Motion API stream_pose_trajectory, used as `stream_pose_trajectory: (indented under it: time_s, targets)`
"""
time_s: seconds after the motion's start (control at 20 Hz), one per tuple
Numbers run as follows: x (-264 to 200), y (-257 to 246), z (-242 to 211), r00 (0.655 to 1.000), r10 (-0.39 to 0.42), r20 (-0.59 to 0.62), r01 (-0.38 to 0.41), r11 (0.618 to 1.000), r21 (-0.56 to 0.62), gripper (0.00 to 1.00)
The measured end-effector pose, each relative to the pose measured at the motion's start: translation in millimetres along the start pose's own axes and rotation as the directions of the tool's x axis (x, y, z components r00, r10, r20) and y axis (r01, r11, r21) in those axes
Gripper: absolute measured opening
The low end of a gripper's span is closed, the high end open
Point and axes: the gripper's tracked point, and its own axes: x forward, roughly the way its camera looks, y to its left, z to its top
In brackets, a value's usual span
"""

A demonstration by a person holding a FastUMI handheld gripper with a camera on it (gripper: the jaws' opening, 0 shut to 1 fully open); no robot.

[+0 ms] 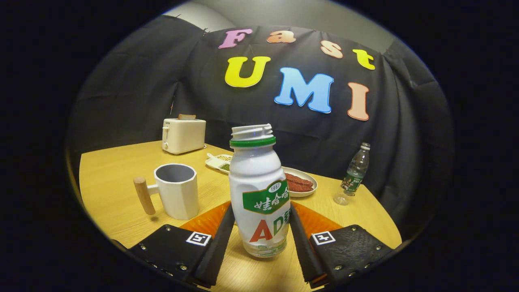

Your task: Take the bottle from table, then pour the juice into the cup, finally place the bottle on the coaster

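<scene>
Two fingers of my gripper (260, 227) clench the bottle (259, 190) low on its body, one on each side; it stands upright and uncapped near the table's (109, 190) front edge, over the orange coaster (206, 221), a grip I judge leaves the neck free for pouring. The cup (176, 190) waits just left, handle toward me. Toaster (183, 135) at the far left corner, plates (302, 182) and a water bottle (354, 172) along the far edge, black cloth behind.

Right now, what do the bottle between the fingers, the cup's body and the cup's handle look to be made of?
The gripper has its fingers pressed on the bottle's sides.
Bottle: likely plastic, opaque white with a slight sheen, translucent at the base and threaded neck.
Cup: probably glazed ceramic, matte white, faceted walls, grey inside.
Handle: looks like wood, a pale tan cylinder with a dull finish.
</scene>
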Motion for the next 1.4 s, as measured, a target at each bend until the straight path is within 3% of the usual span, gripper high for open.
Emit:
stream_pose_trajectory:
  time_s: [0.25, 0.55, 0.9, 1.2, 1.4]
  targets:
    - [8.9, -3.1, 13.6, 0.998, -0.054, -0.008, 0.053, 0.987, -0.149, 0.76]
    - [19.2, 1.4, 24.6, 0.996, -0.089, -0.018, 0.078, 0.942, -0.325, 0.75]
    - [27.8, 1.8, 30.9, 0.989, -0.150, -0.011, 0.119, 0.826, -0.551, 0.76]
    - [33.8, 3.5, 27.8, 0.985, -0.173, -0.006, 0.129, 0.761, -0.636, 0.76]
    - [33.1, 5.1, 33.0, 0.980, -0.197, 0.018, 0.153, 0.698, -0.700, 0.76]
